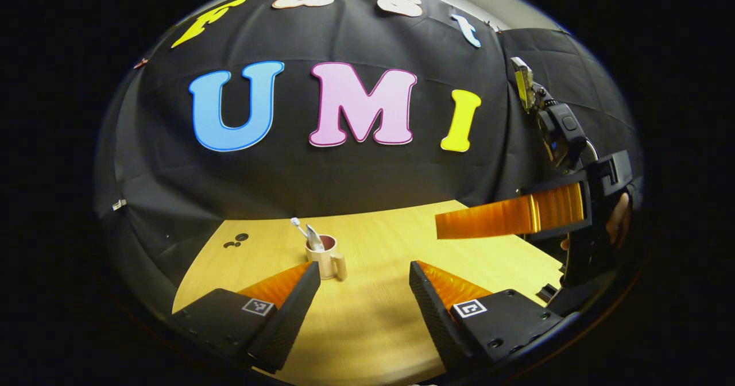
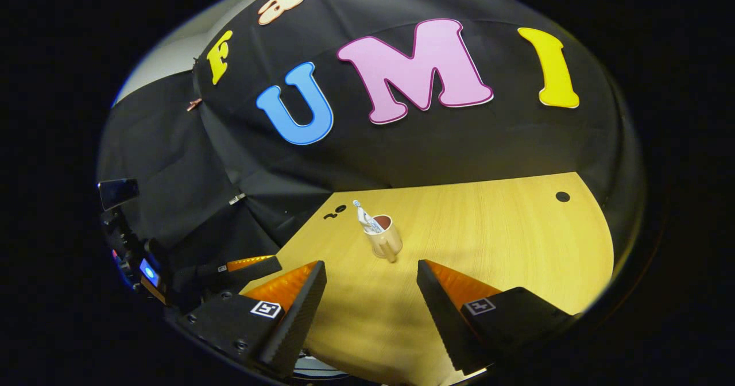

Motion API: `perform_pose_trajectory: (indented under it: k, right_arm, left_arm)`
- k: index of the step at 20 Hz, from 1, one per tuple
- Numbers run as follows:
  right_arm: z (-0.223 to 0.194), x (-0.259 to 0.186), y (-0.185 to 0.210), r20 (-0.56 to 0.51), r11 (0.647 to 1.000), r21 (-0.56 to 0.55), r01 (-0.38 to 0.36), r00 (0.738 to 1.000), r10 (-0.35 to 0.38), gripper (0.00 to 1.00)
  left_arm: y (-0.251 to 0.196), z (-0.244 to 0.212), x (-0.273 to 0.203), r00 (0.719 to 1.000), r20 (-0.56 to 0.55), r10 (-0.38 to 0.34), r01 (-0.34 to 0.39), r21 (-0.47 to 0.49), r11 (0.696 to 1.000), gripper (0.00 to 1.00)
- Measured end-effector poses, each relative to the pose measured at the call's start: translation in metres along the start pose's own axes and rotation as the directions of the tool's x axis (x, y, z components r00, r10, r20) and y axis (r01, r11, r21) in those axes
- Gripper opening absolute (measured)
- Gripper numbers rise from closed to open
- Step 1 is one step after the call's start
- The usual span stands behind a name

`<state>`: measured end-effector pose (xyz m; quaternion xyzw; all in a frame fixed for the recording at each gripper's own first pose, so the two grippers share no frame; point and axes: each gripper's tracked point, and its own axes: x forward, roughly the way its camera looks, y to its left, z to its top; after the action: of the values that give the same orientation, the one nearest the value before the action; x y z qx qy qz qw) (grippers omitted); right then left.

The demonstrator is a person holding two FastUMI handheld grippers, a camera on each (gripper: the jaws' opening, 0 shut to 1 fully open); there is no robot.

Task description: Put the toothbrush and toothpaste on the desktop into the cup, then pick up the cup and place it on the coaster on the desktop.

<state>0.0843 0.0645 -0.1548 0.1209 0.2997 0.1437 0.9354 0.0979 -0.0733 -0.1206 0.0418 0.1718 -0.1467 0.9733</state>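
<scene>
A cream mug-style cup (image 1: 326,259) stands upright on the wooden desktop (image 1: 373,317), its handle turned toward me. Out of it stick a toothbrush (image 1: 297,223) with a white head and a pale toothpaste tube (image 1: 314,238), both leaning left. My left gripper (image 1: 364,264) is open, low over the desk, with the cup just ahead of its left finger. In the right gripper view the same cup (image 2: 386,239) sits a short way ahead of the open right gripper (image 2: 371,263), with the toothpaste (image 2: 366,219) poking up. Nothing lies between either gripper's fingers.
The right gripper's finger (image 1: 511,216) reaches in from the right of the left gripper view, held by a hand (image 1: 617,222). Small dark holes (image 2: 563,196) mark the desktop (image 2: 505,248). The black cloth wall closes off the far edge. The left gripper's finger (image 2: 250,265) shows at lower left.
</scene>
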Motion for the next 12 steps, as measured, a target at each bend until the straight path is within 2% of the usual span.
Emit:
perform_pose_trajectory:
  k: [6, 8, 12]
  right_arm:
    - [0.039, -0.028, -0.013, 0.182, 0.994, -0.093, 0.056, 0.982, -0.038, 0.98]
    - [0.036, -0.035, -0.035, 0.191, 0.987, -0.103, 0.121, 0.976, -0.1, 0.98]
    - [0.036, -0.041, -0.041, 0.198, 0.986, -0.102, 0.13, 0.974, -0.107, 0.98]
  left_arm:
    - [-0.006, 0.028, 0.007, 0.996, 0.072, 0.054, -0.053, -0.011, 0.999, 0.98]
    - [-0.009, 0.032, 0.011, 0.994, 0.084, 0.063, -0.062, -0.017, 0.998, 0.97]
    - [-0.021, 0.044, 0.015, 0.991, 0.117, 0.064, -0.063, -0.011, 0.998, 0.97]
